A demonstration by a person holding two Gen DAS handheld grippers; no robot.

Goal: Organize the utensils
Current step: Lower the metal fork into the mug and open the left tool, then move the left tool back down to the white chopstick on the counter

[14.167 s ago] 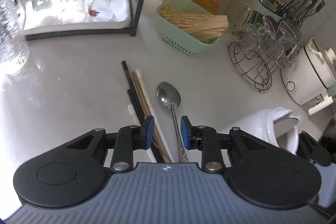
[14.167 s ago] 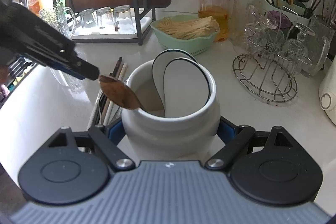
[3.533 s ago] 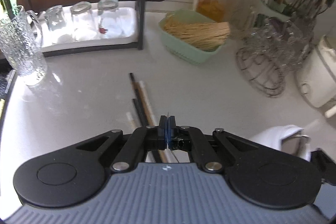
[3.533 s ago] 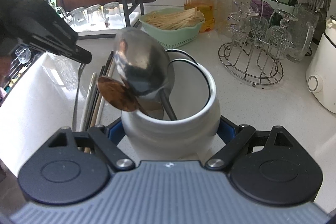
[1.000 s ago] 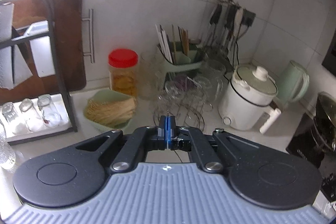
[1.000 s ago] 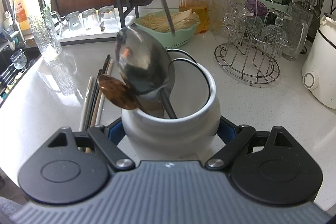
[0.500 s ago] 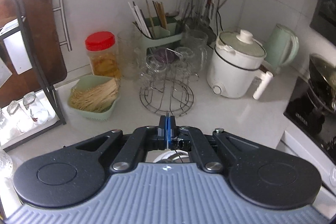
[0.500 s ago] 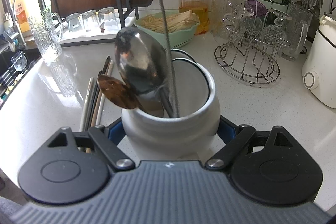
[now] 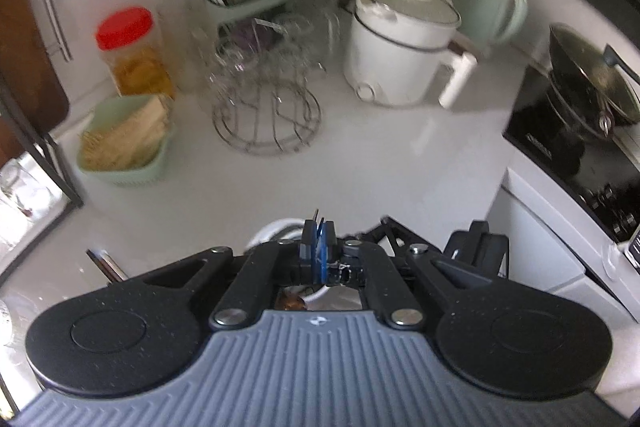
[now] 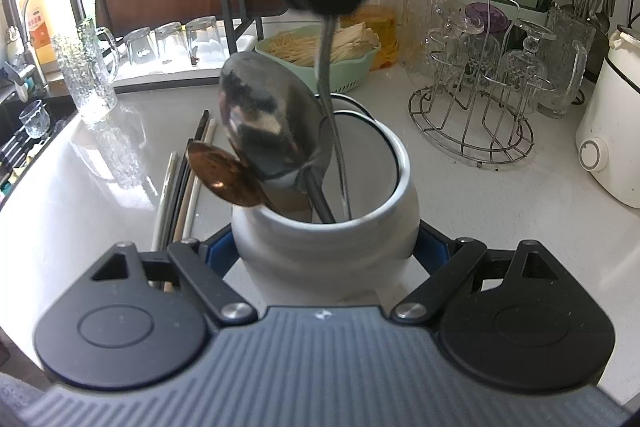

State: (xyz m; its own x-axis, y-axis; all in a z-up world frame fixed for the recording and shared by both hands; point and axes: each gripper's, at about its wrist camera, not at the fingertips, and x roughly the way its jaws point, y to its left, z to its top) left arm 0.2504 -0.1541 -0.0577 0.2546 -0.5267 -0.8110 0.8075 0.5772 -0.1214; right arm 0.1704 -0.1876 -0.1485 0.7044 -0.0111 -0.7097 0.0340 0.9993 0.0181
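White counter [image 10: 500, 211], utensil handle [image 10: 334, 131] pinched in left gripper [image 9: 319, 247], over crock [image 10: 332, 243]

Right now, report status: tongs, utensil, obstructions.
Left tongs shut on metal utensil handle, lowered into white crock. Right tongs clamp crock. Big spoon and copper spoon crowd the mouth. Chopsticks lie on counter.
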